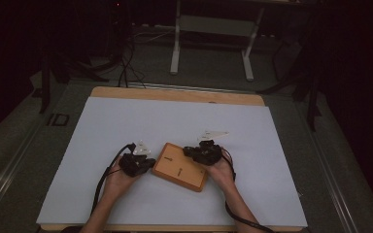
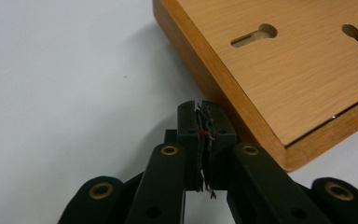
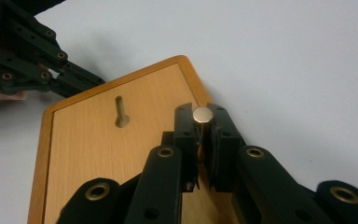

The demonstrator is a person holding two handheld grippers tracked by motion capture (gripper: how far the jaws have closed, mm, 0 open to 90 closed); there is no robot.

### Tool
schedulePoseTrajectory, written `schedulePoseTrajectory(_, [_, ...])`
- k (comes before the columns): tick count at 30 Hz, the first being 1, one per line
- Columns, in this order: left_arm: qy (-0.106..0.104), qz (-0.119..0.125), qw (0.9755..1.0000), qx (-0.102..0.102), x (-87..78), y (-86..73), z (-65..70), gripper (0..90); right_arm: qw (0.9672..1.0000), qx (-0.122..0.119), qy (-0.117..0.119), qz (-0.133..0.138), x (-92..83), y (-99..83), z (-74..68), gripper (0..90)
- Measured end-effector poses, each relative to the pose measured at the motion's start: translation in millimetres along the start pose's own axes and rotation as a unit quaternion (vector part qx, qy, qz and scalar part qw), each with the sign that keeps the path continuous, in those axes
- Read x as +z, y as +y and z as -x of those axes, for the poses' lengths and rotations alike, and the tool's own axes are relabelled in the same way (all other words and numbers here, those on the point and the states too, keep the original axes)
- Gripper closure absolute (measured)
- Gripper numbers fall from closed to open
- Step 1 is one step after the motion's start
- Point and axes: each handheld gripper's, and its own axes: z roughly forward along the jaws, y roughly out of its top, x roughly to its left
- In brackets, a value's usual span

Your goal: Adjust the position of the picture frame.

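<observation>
A flat wooden board [image 1: 179, 167] with keyhole slots [image 2: 254, 36] lies on the white table top [image 1: 126, 121]. My left gripper [image 1: 138, 162] is shut with nothing between its pads. Its tips [image 2: 204, 109] rest low on the table, right beside the board's [image 2: 279, 70] side edge. My right gripper [image 1: 201, 153] stands over the board's [image 3: 98, 154] far right corner, shut on a small brass peg [image 3: 202, 115] with a round flat head. A keyhole slot [image 3: 121, 112] lies just left of that peg.
The left gripper [image 3: 28, 56] sits at the board's far edge in the right gripper view. White table surface [image 1: 272, 145] surrounds the board. Beyond the table stand a white metal frame [image 1: 213, 29] and cables [image 1: 126, 63] on the dark floor.
</observation>
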Motion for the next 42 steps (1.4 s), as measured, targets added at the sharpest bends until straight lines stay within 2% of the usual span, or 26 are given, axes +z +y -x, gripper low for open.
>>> schedulePoseTrajectory(11, [-0.016,-0.007,0.9998,0.013,7.3,2.5,12.2,85.7,1.0000,0.003,-0.002,-0.002,-4.7,-1.6,6.7,84.0])
schedulePoseTrajectory(17, [-0.018,-0.015,0.9995,0.023,10.2,3.2,17.1,84.9,1.0000,0.006,-0.003,-0.005,-4.0,-4.5,8.2,84.0])
schedulePoseTrajectory(23, [-0.017,-0.018,0.9994,0.025,10.4,3.3,17.6,84.8,0.9999,0.010,-0.004,-0.007,-1.9,-6.0,9.5,84.0])
schedulePoseTrajectory(34, [-0.012,-0.019,0.9994,0.027,9.2,2.6,17.4,84.4,0.9997,0.003,-0.002,-0.023,8.4,-5.8,7.9,83.9])
schedulePoseTrajectory(42, [-0.009,-0.020,0.9994,0.026,8.9,2.4,16.8,83.8,0.9997,0.001,-0.001,-0.024,9.7,-5.4,7.9,83.9])
